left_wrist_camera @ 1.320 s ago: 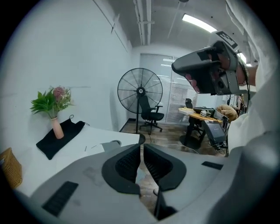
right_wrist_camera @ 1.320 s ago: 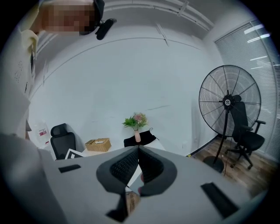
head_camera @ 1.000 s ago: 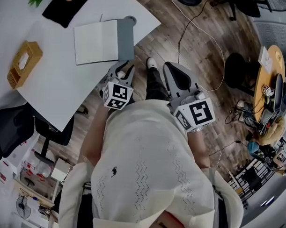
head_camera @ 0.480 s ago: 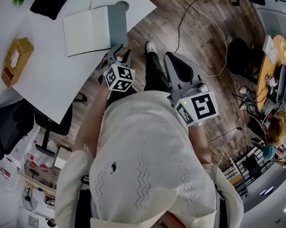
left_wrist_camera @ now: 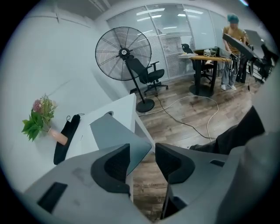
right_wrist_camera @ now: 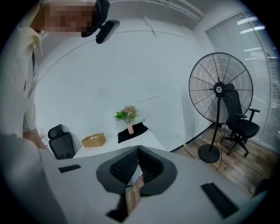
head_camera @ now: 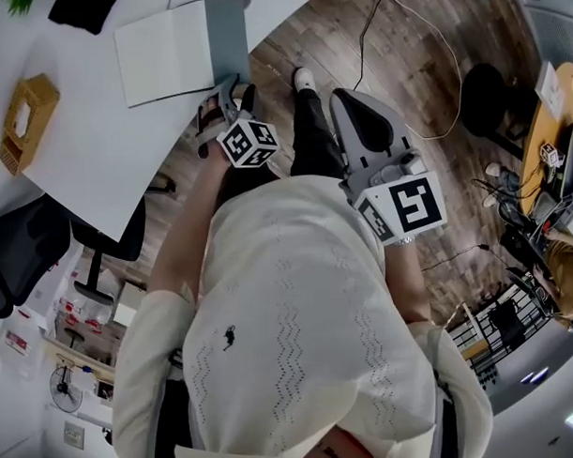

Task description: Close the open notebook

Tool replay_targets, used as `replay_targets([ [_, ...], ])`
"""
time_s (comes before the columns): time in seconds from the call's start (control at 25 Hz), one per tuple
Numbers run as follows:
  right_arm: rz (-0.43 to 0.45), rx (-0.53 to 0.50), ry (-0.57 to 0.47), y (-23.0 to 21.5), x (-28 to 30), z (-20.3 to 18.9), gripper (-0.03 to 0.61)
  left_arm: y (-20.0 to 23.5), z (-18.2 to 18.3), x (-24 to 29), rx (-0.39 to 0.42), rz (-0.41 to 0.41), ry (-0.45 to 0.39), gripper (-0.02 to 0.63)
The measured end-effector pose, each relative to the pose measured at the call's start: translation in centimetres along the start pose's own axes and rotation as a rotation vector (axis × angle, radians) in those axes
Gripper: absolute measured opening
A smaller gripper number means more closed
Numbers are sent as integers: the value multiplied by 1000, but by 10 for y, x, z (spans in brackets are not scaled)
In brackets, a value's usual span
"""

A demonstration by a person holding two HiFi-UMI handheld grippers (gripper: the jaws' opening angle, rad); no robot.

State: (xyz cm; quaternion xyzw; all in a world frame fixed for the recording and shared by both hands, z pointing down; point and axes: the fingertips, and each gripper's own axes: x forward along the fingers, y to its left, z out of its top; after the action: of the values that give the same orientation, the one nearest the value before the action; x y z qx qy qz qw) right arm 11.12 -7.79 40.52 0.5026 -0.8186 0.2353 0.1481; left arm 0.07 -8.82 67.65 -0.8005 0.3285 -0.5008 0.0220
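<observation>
I look down on a wood-plank floor (head_camera: pixel 395 77) at the upper right of the head view, a white desk (head_camera: pixel 92 160) at upper left, a black office chair (head_camera: pixel 23 252) at the left edge. In the left gripper view, upper centre, a tall pedestal fan (left_wrist_camera: pixel 124 53) stands before blinded glass walls (left_wrist_camera: pixel 175 39).

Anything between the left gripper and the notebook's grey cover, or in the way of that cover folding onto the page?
Nothing visible. The left gripper, whose jaws have just been opening, is at the cover's near corner. That corner shows in the gap between the jaws and is not gripped. The white page is bare.
</observation>
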Motion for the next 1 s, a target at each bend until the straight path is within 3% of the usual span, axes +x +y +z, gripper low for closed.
replay_targets([
  [0.2, -6, 14, 7, -7, -3, -5, 2, 0, 1, 6, 76, 61, 9, 186],
  [0.36, -4, 19, 10, -8, -4, -6, 2, 1, 4, 9, 88, 72, 11, 184],
  [1.0, -13, 15, 1, -12, -6, -2, 2, 1, -1, 13, -59, 34, 33, 73],
])
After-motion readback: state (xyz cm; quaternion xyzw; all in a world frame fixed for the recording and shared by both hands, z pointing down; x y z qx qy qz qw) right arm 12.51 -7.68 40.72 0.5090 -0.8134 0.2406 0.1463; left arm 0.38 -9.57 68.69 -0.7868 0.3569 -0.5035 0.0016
